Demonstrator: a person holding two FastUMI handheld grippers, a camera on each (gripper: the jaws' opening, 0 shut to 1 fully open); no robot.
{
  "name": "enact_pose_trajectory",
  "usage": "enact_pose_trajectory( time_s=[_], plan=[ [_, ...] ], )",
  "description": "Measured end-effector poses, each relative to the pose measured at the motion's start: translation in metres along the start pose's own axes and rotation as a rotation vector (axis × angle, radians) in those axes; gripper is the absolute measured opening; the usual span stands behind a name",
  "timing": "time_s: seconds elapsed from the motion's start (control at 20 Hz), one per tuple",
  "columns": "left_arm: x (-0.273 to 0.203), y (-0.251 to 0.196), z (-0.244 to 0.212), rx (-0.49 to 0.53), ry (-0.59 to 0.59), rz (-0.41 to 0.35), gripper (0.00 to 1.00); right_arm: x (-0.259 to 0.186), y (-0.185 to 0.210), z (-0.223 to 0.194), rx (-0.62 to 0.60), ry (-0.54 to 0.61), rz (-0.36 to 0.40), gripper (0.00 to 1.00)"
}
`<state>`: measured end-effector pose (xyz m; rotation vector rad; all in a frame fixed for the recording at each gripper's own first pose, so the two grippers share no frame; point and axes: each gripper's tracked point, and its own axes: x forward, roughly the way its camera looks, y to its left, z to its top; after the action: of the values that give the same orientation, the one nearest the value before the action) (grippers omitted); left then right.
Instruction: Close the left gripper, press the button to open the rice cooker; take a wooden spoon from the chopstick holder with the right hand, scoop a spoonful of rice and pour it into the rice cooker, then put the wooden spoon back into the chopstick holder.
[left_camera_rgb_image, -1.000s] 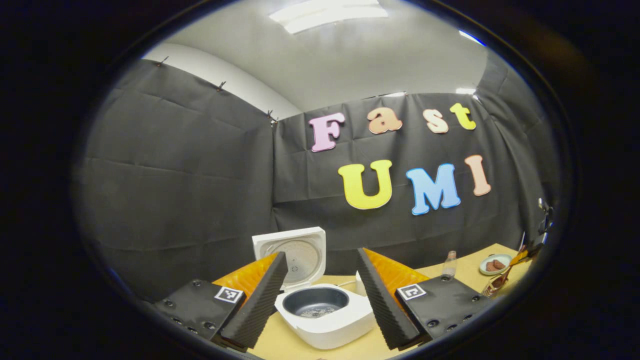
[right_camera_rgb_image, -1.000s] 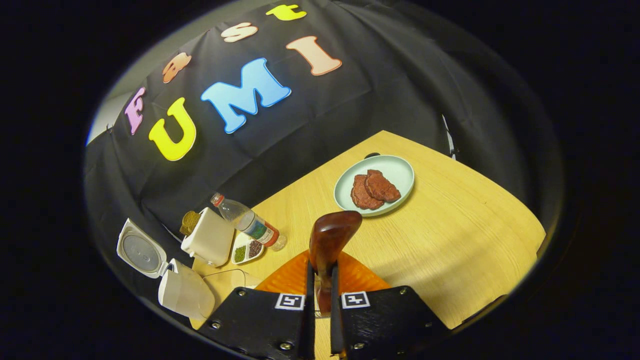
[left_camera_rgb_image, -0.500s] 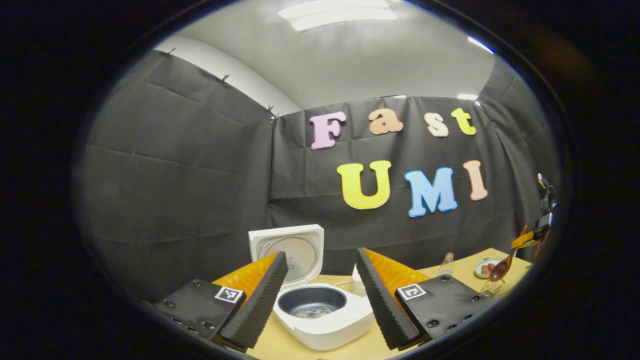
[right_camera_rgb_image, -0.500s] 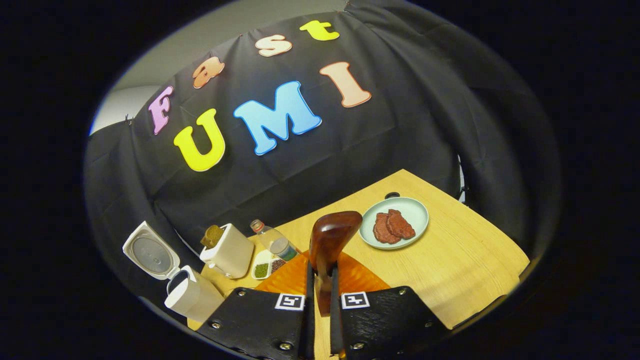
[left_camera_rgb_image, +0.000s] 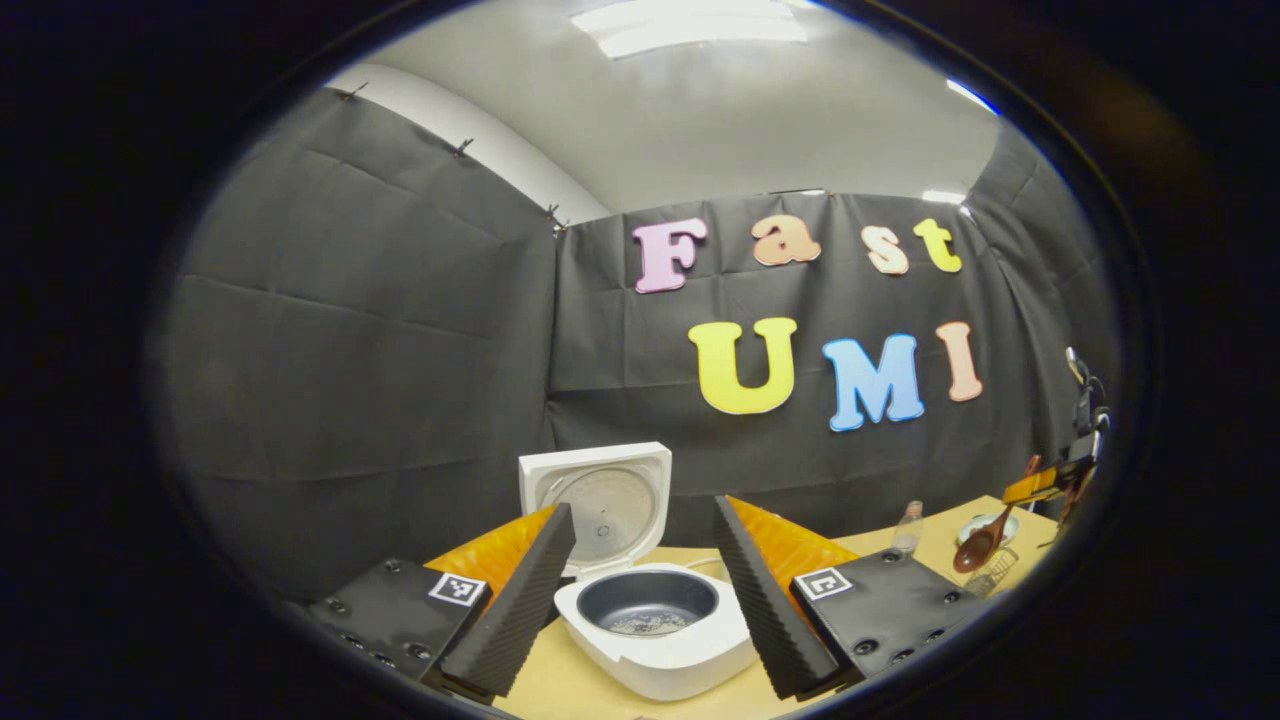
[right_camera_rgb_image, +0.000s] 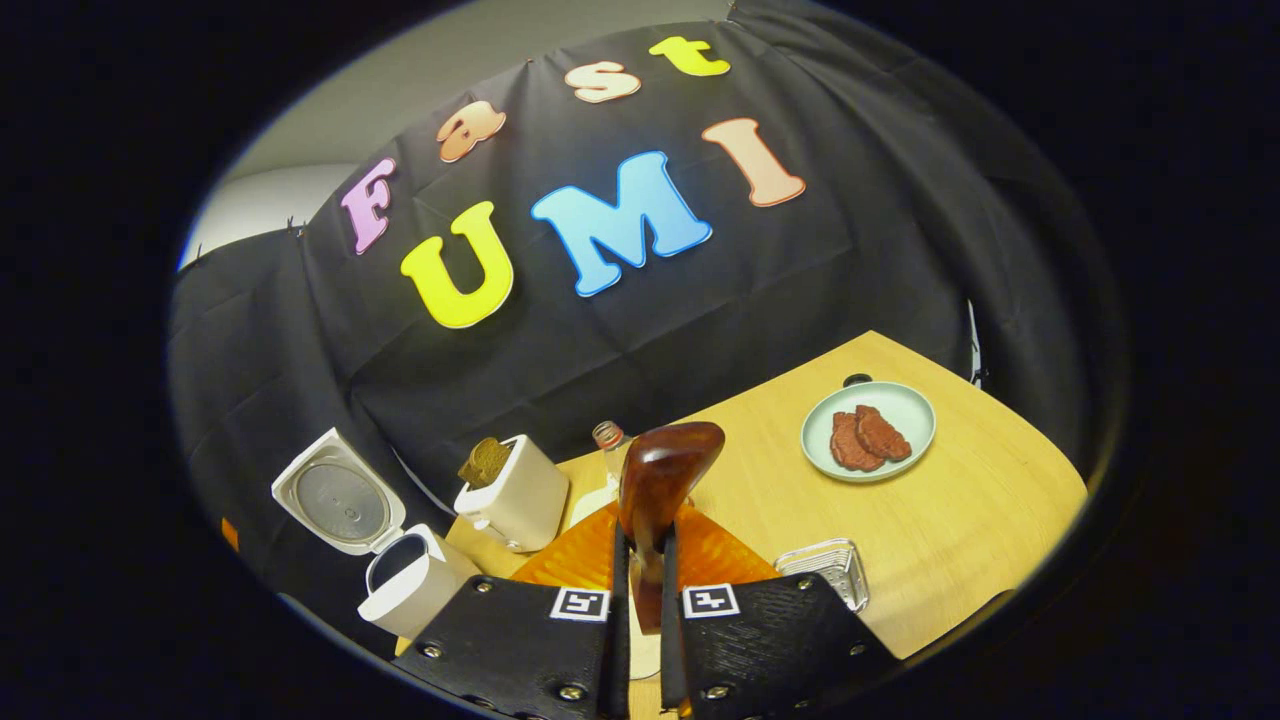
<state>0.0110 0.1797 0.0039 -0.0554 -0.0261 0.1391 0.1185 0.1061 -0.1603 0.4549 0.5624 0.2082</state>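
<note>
Vs 1 s ago: right gripper (right_camera_rgb_image: 640, 590) has lifted and pulled back. In the right gripper view the plate (right_camera_rgb_image: 868, 432) with the two brown patties sits farther off and to the right, the toaster (right_camera_rgb_image: 512, 492) has slid toward centre, and the wire chopstick holder (right_camera_rgb_image: 828, 566) has come into view low on the tabletop (right_camera_rgb_image: 960, 520), just beside the right finger. Left gripper view barely changed: cooker drifted slightly right, spoon now higher above the holder.

Right gripper: fingers clamped on the handle of the wooden spoon (right_camera_rgb_image: 660, 475), narrow gap between them filled by the handle. Spoon bowl stands up above the fingertips, clear of the holder. The left gripper view has the same spoon (left_camera_rgb_image: 978, 545) at far right, hanging bowl-down above the chopstick holder (left_camera_rgb_image: 992, 574), not touching it.

Left gripper (left_camera_rgb_image: 645, 590): fingers wide apart, holding nothing, hovering in front of the rice cooker (left_camera_rgb_image: 655, 630), which shows between them.

Rice cooker: lid (left_camera_rgb_image: 597, 495) up, dark inner pot (left_camera_rgb_image: 645, 605) exposed with some grains at the bottom. In the right gripper view it sits far left (right_camera_rgb_image: 412, 590), lid (right_camera_rgb_image: 338, 495) tilted back. Clear bottle (right_camera_rgb_image: 610, 442) stands behind the spoon bowl, partly hidden.
</note>
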Motion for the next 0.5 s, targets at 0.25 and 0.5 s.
enact_pose_trajectory(
  time_s=[0.25,0.5],
  plan=[
    [0.001,0.02,-0.008,0.007,0.012,0.011,0.96,0.018,0.018,-0.035,-0.081,0.024,-0.015,0.12],
    [0.001,0.04,-0.016,0.017,0.027,0.026,0.96,0.039,0.023,-0.067,-0.208,0.041,-0.063,0.12]
  ],
)
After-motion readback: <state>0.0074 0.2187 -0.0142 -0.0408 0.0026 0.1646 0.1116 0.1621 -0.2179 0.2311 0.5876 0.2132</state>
